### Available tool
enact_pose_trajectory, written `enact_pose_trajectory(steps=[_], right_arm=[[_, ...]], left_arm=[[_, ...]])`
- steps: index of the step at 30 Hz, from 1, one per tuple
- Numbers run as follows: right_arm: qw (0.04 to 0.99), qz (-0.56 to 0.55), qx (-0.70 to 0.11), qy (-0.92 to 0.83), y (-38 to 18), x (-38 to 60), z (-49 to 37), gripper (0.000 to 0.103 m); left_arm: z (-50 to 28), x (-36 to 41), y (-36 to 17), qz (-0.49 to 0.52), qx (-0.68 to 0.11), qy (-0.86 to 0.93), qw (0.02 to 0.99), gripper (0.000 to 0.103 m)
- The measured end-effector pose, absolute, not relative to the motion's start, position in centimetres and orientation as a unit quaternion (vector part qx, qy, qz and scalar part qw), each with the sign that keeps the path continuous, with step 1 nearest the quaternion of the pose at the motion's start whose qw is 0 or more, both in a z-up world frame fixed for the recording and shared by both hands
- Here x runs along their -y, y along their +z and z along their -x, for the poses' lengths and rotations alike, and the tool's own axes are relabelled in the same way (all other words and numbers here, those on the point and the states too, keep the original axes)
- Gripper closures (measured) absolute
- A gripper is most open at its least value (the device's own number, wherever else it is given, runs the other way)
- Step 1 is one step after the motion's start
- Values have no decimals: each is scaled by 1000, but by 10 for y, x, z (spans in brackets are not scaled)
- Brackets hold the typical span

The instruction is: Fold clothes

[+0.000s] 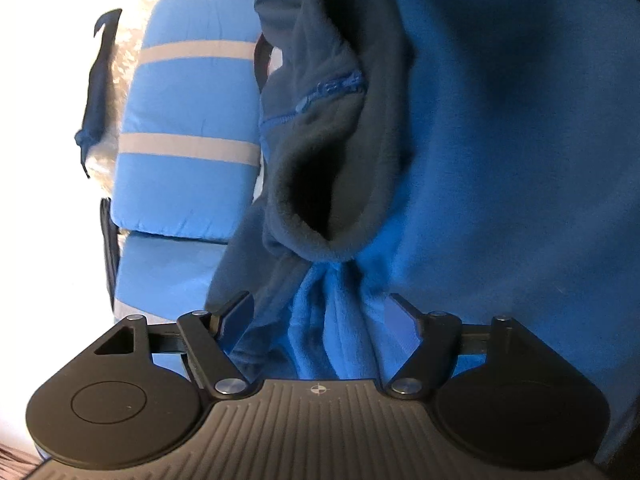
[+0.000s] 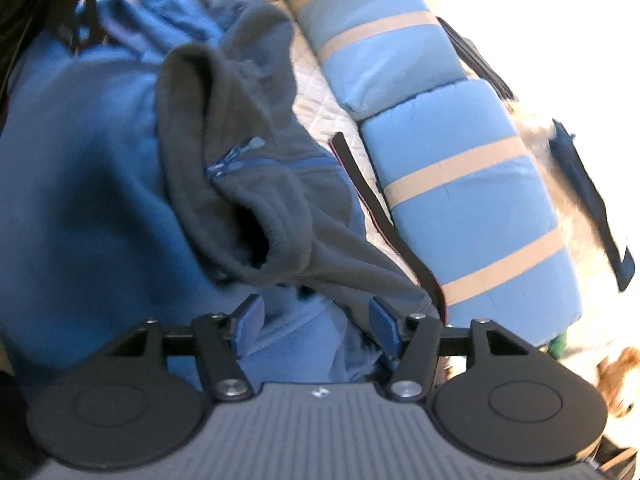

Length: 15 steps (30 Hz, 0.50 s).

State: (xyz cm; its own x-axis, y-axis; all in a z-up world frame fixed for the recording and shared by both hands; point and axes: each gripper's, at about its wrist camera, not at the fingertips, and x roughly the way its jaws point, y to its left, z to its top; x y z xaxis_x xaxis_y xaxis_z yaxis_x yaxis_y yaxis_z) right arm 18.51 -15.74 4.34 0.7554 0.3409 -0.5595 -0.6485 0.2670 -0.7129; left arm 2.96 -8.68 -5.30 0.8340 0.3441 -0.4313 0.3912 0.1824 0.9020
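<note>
A blue fleece jacket [image 1: 500, 140] with a dark grey collar [image 1: 316, 152] and a blue zipper [image 1: 332, 88] lies bunched right in front of both grippers. My left gripper [image 1: 320, 312] is open, and a gathered fold of blue fleece runs between its fingers without being pinched. In the right wrist view the same jacket [image 2: 80, 160] fills the left side, its grey collar [image 2: 208, 140] and zipper [image 2: 240, 156] in the middle. My right gripper [image 2: 316, 316] is also open, with loose blue and grey fleece lying between its pads.
A light-blue padded mat with beige stripes [image 1: 188, 120] [image 2: 460, 160] lies beside the jacket on a white quilted cover [image 2: 320, 100]. A dark strap [image 2: 380, 216] runs along the mat's edge. A navy pouch [image 2: 588, 200] and something with brown-white fur [image 2: 616, 380] sit beyond.
</note>
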Motion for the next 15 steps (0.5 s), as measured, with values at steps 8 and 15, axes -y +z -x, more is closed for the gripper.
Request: enact_pose_trajectory(steps=[8, 15], right_arm=[[782, 517, -138, 320, 44, 155, -170, 26], [775, 525, -130, 326, 42, 151, -163, 24]], left_arm=[[-57, 92, -56, -637, -260, -50, 724, 32], [-64, 93, -59, -655, -245, -86, 710, 38]])
